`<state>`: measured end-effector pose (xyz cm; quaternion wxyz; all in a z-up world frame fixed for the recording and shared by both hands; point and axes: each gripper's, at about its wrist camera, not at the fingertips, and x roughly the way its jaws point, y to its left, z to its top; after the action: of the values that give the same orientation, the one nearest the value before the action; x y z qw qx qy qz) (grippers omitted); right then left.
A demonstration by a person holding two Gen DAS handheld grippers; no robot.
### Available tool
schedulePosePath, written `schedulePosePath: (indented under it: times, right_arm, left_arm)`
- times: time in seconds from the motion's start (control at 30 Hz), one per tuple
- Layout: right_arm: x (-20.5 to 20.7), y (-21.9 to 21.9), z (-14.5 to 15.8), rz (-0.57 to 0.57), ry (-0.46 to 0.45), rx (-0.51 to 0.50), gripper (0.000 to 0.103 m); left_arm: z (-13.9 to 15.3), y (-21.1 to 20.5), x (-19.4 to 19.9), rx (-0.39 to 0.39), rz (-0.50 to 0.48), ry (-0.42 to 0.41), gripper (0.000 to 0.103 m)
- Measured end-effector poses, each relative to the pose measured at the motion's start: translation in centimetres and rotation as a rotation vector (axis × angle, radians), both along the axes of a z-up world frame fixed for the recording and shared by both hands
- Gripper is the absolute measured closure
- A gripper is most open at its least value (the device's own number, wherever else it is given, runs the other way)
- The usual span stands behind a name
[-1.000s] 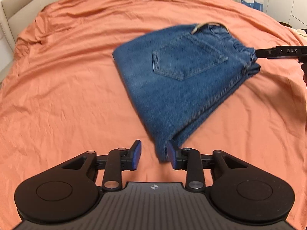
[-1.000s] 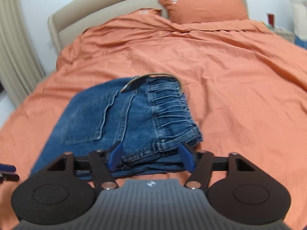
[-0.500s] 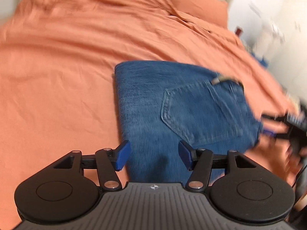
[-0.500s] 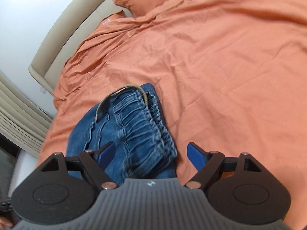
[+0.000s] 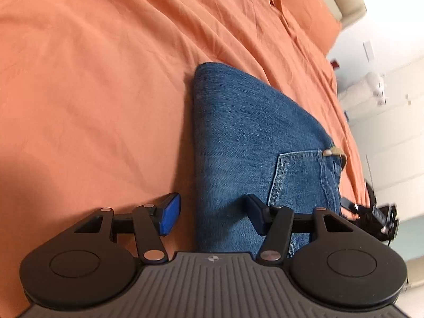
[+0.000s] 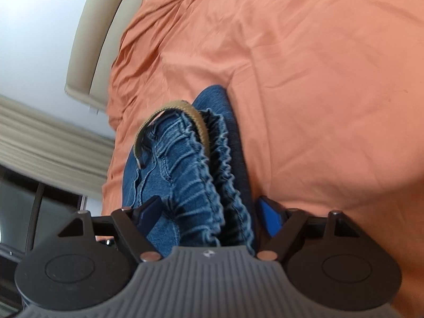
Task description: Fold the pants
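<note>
Folded blue jeans [image 5: 238, 137] lie on the orange bed sheet [image 5: 92, 92], back pocket [image 5: 299, 180] facing up. My left gripper [image 5: 212, 217] straddles the folded side edge. Its jaws are closing: the right pad lies over the denim, the left pad is still clear of it over the sheet. My right gripper [image 6: 209, 216] straddles the gathered elastic waistband [image 6: 201, 185], which carries a tan belt [image 6: 196, 122]. Those jaws are closing too, with a dark gap between the waistband and the right pad. The right gripper [image 5: 371, 217] also shows as a black shape past the jeans.
Rumpled orange sheet surrounds the jeans on all sides. An orange pillow [image 5: 312, 8] and a beige headboard [image 6: 87, 53] mark the far end of the bed. Beige curtains [image 6: 39, 143] and a dark window lie beyond the bed's edge.
Both grippers have rolled and dropped closer to the jeans. The left one went from the lower corner to the folded side edge, its jaws wider than before. The right one now has the waistband between its jaws.
</note>
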<state>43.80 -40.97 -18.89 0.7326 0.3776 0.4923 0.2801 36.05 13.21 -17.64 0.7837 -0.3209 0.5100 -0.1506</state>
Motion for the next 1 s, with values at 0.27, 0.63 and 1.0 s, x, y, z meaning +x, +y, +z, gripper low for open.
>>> schedulePosePath:
  times: [0.27, 0.63, 1.0]
  right_arm:
    - [0.2, 2.5, 3.8, 0.061, -0.047, -0.167, 0.076]
    - [-1.8, 8.8, 15.8, 0.137, -0.211, -0.34, 0.084]
    - [-5.1, 19.9, 19.1, 0.237, -0.26, -0.233, 0.084]
  left_arm:
    - [3.5, -3.0, 1.2, 0.167, -0.166, -0.025, 0.096]
    - [9.2, -2.0, -2.5, 0.235, -0.175, -0.106, 0.097]
    - [15.1, -1.4, -5.1, 0.39, -0.085, -0.137, 0.097]
